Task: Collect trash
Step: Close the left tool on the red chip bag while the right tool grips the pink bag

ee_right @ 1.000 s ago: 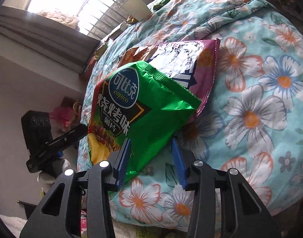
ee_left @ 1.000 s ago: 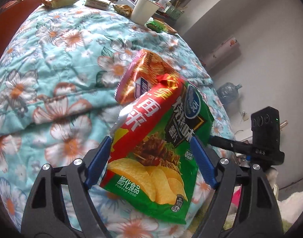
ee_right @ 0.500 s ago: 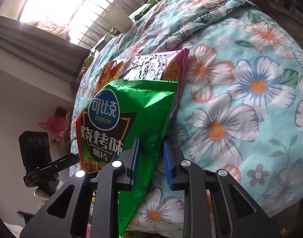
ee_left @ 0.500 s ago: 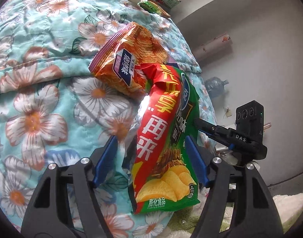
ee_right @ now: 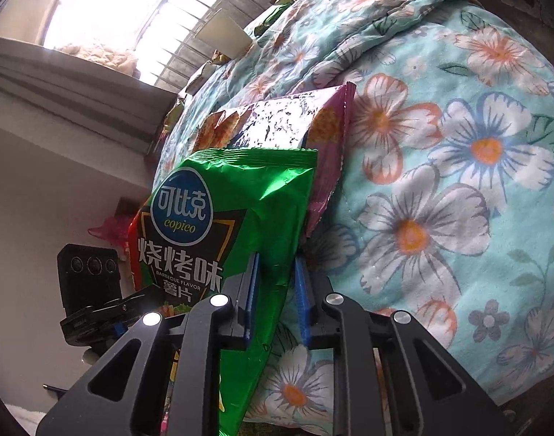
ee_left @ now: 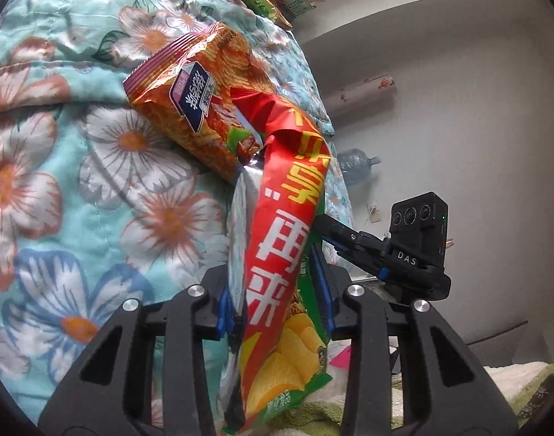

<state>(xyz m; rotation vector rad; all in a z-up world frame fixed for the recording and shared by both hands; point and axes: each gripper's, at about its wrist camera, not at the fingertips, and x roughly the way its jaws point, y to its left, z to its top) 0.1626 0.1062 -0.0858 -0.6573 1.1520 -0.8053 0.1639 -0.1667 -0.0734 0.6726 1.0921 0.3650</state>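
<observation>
Since the earlier frame our left gripper has narrowed from a wide spread around the green chip bag; its jaws are closing now, and the blue pads already squeeze the bag into a tall fold that shows its red back panel at lower centre of the left wrist view. Our right gripper had the bag loosely between its fingers before; now it pinches the bag's right-hand edge at lower centre of its own view.

Going left to right in the left wrist view: the floral quilt fills the left half, the orange snack bag lies on it at upper centre, touching the top of the green bag, and the right gripper's black body with its camera sits at centre right before the grey wall. In the right wrist view the left gripper's camera block is at lower left, the green chip bag stands at centre, the orange snack bag shows behind it, and the quilt spreads right.

We judge the bag light, thin and crinkly, with slick foil that buckles and may slide out of a shallow bite. A hold on a crimped seam or a gathered fold should serve best.

No bin or sack is in view. The bag looks flat and probably empty; we cannot tell for sure.
</observation>
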